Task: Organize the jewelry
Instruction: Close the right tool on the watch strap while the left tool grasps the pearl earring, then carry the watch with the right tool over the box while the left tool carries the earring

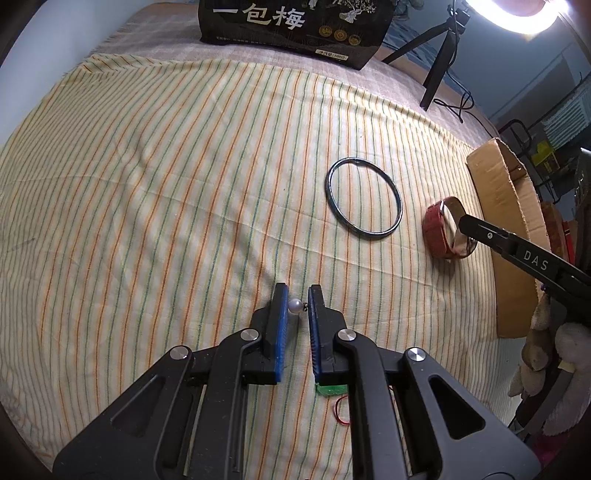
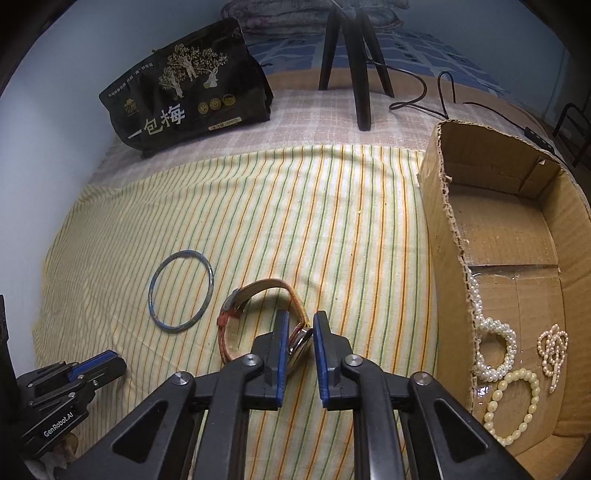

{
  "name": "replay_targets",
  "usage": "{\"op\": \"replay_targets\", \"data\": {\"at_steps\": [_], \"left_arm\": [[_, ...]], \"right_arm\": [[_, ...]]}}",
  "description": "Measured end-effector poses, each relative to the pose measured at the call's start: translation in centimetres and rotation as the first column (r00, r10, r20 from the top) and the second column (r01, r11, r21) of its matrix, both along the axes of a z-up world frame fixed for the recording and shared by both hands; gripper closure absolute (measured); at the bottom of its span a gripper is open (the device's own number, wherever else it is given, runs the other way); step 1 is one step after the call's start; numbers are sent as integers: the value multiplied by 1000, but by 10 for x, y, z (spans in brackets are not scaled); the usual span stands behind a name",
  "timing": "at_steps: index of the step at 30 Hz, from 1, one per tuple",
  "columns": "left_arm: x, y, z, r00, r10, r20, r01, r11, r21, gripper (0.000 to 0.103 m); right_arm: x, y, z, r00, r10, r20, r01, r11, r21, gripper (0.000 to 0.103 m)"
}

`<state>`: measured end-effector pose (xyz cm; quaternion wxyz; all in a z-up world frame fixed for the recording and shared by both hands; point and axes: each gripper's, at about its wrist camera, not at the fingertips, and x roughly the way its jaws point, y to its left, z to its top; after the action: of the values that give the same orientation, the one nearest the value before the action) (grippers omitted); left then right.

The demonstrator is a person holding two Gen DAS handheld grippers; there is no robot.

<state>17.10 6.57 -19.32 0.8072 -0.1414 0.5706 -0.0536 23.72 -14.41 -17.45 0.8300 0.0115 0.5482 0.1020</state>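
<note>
A pearl earring (image 1: 294, 306) is pinched by the left gripper (image 1: 297, 301) and a wristwatch (image 2: 258, 317) by the right gripper (image 2: 300, 325), both low over the striped cloth (image 2: 295, 221), presumably for the cardboard box (image 2: 517, 229).

Striped cloth (image 2: 295, 221), bangle (image 2: 181, 291), watch (image 2: 236, 317), cardboard box (image 2: 439, 229)

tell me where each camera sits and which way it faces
Left wrist: on the left claw, angled down at the striped cloth; its fingers pinch a pearl.
Right wrist: on the right claw, angled down; it is shut on the watch, cardboard box at right.
Shared: bangle, watch, black bag, and each other's claw.
</note>
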Motion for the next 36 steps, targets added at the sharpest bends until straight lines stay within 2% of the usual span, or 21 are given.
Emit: {"op": "replay_targets", "data": {"at_steps": [7,19,25,36], "left_arm": [[-4,2,13,1000,4,20,-3,999,-38,94],[-9,-23,41,996,-43,76,50,995,-83,94],[-13,-43,55,991,-78,109,87,992,-86,94],[-18,-91,70,970,-180,162,189,981,-39,94]], "right_arm": [[-6,-4,15,999,-2,49,2,1000,4,94],[-18,-10,46,992,11,129,-13,1000,13,95],[-24,-22,59,988,-5,152,2,1000,22,95],[-31,-59,84,980,-59,188,50,997,52,95]]}}
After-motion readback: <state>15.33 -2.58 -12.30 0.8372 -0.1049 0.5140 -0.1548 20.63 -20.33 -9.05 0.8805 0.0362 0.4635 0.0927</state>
